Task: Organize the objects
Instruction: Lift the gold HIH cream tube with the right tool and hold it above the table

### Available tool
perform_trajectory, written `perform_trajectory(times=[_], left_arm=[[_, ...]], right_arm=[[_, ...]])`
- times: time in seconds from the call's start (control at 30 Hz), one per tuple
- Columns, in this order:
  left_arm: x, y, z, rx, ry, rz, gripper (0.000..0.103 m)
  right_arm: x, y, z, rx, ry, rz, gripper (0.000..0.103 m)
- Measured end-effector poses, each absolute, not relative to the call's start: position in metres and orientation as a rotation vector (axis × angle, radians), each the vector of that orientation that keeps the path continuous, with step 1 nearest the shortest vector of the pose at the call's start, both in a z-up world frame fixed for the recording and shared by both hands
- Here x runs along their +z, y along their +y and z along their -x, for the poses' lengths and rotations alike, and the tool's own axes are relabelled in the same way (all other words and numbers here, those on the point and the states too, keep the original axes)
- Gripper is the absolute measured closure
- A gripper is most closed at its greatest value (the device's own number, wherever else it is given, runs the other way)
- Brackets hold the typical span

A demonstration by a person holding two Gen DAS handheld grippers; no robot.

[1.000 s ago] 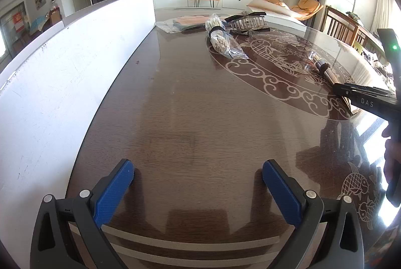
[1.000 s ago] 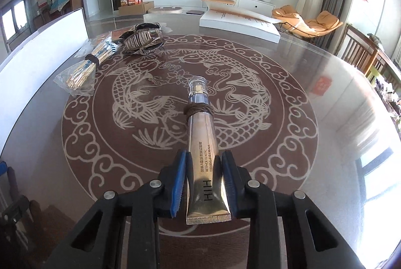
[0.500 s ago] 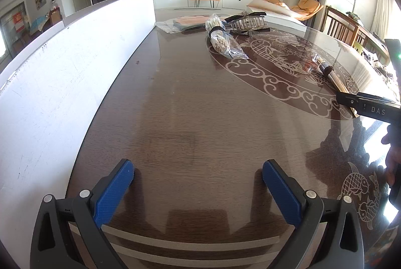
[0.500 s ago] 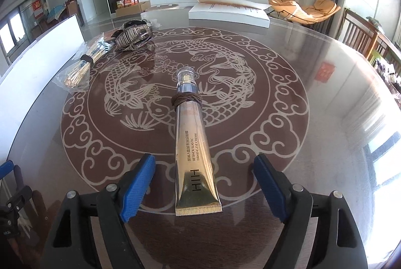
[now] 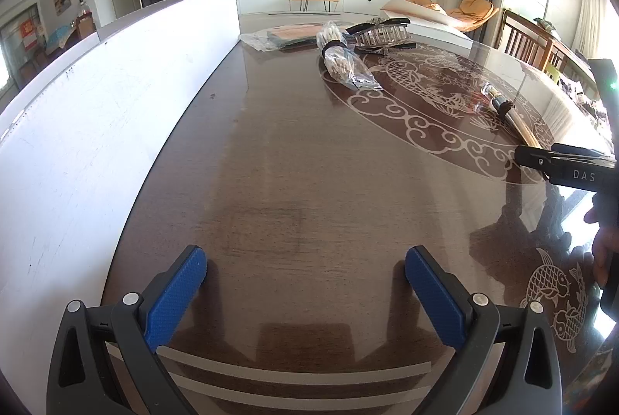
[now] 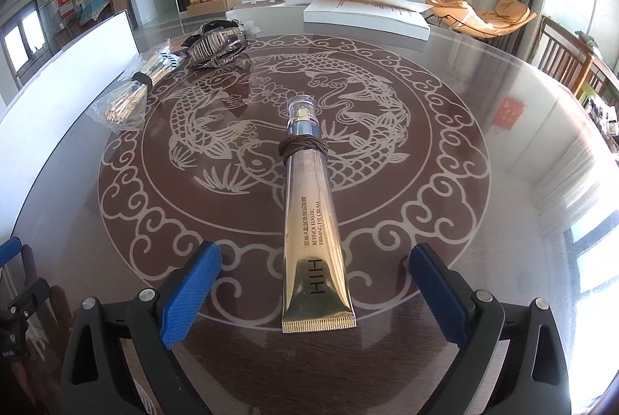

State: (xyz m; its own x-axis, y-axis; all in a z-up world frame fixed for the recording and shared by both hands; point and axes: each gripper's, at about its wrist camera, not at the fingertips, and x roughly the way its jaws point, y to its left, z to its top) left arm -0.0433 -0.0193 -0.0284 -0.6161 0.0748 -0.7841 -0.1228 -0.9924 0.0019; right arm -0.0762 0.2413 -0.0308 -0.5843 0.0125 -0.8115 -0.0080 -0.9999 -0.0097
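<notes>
A gold eye-cream tube with a clear cap and a brown band round its neck lies flat on the glass table top, cap pointing away. My right gripper is open, its blue pads on either side of the tube's crimped end, apart from it. The tube also shows at the right in the left wrist view. My left gripper is open and empty low over bare table. A bag of cotton swabs and a black-and-silver hair clip lie at the far left.
A white board stands along the table's left edge. A clear bag with orange contents lies at the far end. A white open box sits at the far side. Wooden chairs stand to the right.
My right gripper has opened and let go of the tube, which now lies on the table, and has drawn back a little. The left gripper has not moved.
</notes>
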Motion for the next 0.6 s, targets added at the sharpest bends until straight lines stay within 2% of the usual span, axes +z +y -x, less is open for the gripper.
perform_trajectory(times=[0.23, 0.4, 0.6], left_arm=[[-0.026, -0.012, 0.058, 2.666, 0.054, 1.513, 0.0], [-0.029, 0.01, 0.084, 2.679, 0.053, 1.508, 0.0], [-0.03, 0.037, 0.155, 2.69, 0.062, 1.47, 0.0]], right_arm=[[-0.031, 0.241, 0.077, 2.782, -0.012, 1.429, 0.003], [-0.031, 0.241, 0.077, 2.782, -0.012, 1.429, 0.002], [-0.031, 0.241, 0.077, 2.783, -0.012, 1.429, 0.002]])
